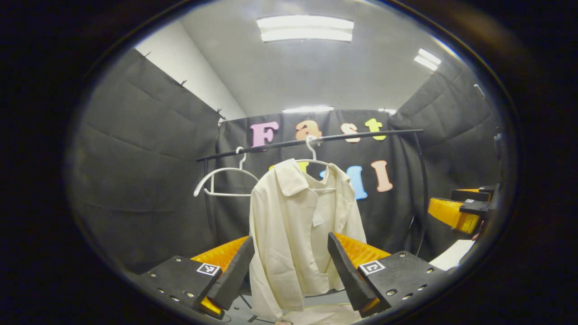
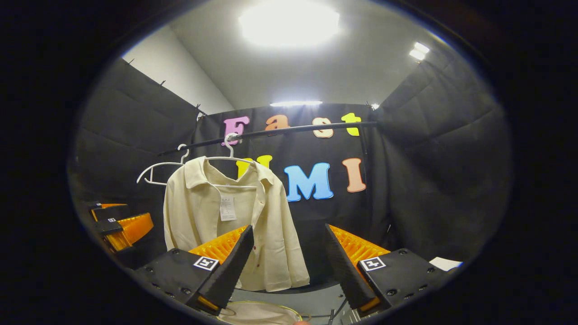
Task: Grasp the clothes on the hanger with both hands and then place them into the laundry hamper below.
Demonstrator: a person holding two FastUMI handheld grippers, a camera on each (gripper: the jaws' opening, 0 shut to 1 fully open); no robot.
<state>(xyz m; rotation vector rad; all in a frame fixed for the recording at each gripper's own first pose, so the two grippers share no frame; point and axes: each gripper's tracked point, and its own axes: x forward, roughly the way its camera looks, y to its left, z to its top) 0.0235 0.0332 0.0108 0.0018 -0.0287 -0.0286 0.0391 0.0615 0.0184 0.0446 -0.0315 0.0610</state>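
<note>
1. Shirt: cream, collared, hanging on a white hanger from the black rail, centre frame; its inner tag is unreadable.
2. Left tongs: wide apart, holding nothing, the shirt seen between them.
3. Right tongs: wide apart, holding nothing.
4. Hamper rim: bottom centre, below the shirt.

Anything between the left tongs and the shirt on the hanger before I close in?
Nothing: in the left gripper view the open left tongs frame the hanging cream shirt with only open air between.
</note>
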